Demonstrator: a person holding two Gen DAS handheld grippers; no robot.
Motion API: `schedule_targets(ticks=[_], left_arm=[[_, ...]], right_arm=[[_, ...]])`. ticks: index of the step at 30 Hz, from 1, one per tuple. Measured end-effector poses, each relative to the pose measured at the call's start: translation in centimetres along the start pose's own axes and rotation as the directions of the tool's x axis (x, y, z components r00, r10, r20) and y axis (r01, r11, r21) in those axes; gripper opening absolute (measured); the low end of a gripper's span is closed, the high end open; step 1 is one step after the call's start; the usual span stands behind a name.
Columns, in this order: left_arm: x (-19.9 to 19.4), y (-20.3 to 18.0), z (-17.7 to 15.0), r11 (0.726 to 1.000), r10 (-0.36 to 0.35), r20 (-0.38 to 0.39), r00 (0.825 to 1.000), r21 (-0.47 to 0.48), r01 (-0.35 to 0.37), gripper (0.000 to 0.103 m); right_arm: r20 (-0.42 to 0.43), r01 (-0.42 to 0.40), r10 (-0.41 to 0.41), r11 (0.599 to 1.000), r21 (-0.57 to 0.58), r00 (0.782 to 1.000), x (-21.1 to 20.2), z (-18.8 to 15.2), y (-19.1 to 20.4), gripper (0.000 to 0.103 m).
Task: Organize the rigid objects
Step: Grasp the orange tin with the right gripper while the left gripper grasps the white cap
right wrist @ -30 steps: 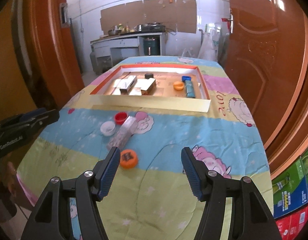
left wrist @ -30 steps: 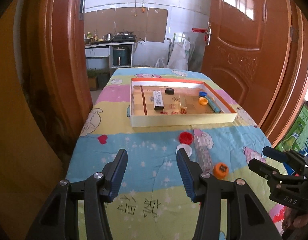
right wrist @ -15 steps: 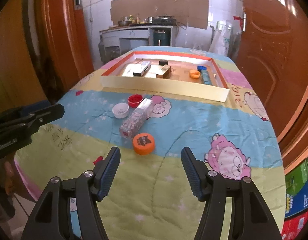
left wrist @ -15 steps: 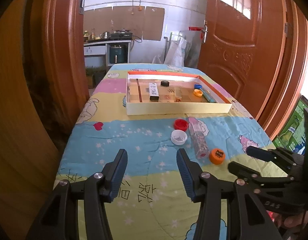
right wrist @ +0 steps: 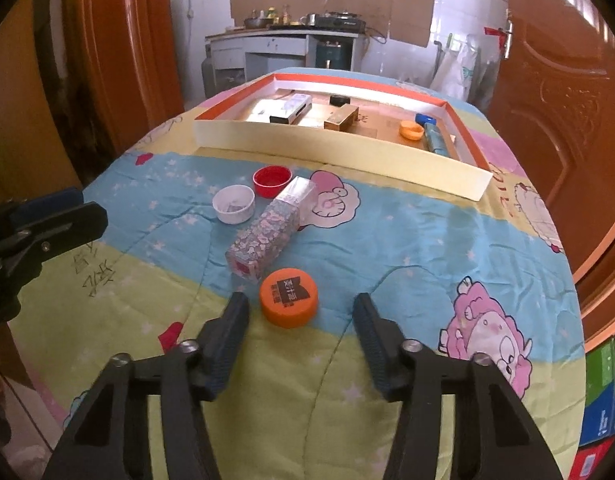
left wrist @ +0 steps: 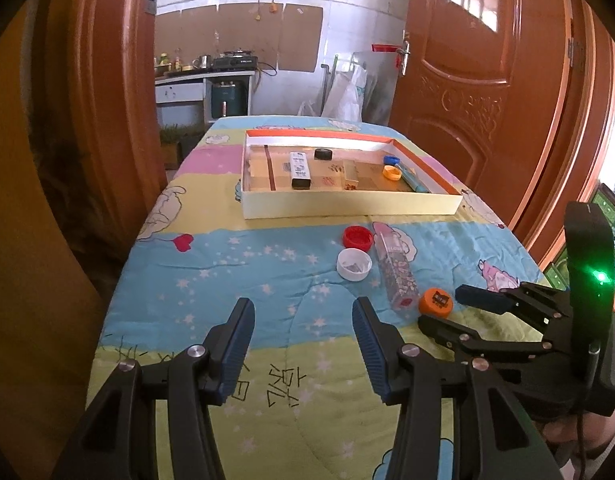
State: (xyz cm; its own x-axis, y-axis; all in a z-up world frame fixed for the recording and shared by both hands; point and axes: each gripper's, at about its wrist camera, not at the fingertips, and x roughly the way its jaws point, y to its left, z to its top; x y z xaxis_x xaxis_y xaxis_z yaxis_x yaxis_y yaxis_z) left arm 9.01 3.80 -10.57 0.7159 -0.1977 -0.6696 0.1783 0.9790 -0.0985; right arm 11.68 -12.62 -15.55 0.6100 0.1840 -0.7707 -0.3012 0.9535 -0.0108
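An orange cap (right wrist: 288,297) lies on the quilt just ahead of my open right gripper (right wrist: 299,308), between its fingertips; it also shows in the left wrist view (left wrist: 436,301). A clear patterned box (right wrist: 269,229) lies beyond it, with a white cap (right wrist: 233,203) and a red cap (right wrist: 272,180) beside it. My left gripper (left wrist: 303,316) is open and empty over the quilt, left of these. A shallow cardboard tray (left wrist: 347,204) farther back holds several items.
The table is covered by a cartoon quilt (left wrist: 227,264). Wooden doors (left wrist: 487,92) stand on both sides. The right gripper (left wrist: 467,312) shows in the left wrist view at the lower right. Coloured boxes (right wrist: 603,400) sit on the floor at the right.
Both grippers have dropped lower and moved forward. The right gripper has come up to the orange cap, which now lies between its fingertips.
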Motion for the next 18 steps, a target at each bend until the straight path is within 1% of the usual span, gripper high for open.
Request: schedule_targets(ticks=[2,4,9,12,14,16,18], left_arm=[[0.4,-0.1,0.1,1.000,-0.001,-0.004,1.000,0.011,0.001,0.051],[0.7,-0.3,0.2,1.000,-0.004,-0.011,1.000,0.022,0.005,0.051],[1.7,-0.3,0.4,1.000,-0.012,-0.032,0.999,0.026,0.013,0.051],[2.2,-0.4,0.5,0.999,-0.016,-0.041,0.999,0.033,0.017,0.051],[2.6,-0.5,0.7,0.999,-0.031,-0.049,0.998,0.037,0.033,0.051],[3.3,-0.7,1.0,0.996,-0.066,-0.069,0.995,0.050,0.070,0.051],[3.9,-1.0,1.2,0.995,-0.072,-0.077,0.994,0.070,0.077,0.051]], right_arm=[[0.000,0.004,-0.004,1.000,-0.008,1.000,0.2,0.2,0.0,0.047],[-0.002,0.003,-0.003,1.000,-0.013,1.000,0.4,0.3,0.0,0.044],[-0.005,-0.011,0.011,1.000,-0.006,1.000,0.7,0.6,-0.3,0.041],[-0.003,-0.013,0.013,1.000,-0.001,1.000,0.7,0.6,-0.4,0.032],[-0.001,-0.020,0.020,1.000,0.008,1.000,0.7,0.6,-0.6,0.031],[0.001,-0.029,0.029,0.999,0.018,1.000,0.6,0.5,-0.8,0.031],[0.006,-0.041,0.040,0.999,0.032,0.999,0.5,0.4,-1.1,0.031]])
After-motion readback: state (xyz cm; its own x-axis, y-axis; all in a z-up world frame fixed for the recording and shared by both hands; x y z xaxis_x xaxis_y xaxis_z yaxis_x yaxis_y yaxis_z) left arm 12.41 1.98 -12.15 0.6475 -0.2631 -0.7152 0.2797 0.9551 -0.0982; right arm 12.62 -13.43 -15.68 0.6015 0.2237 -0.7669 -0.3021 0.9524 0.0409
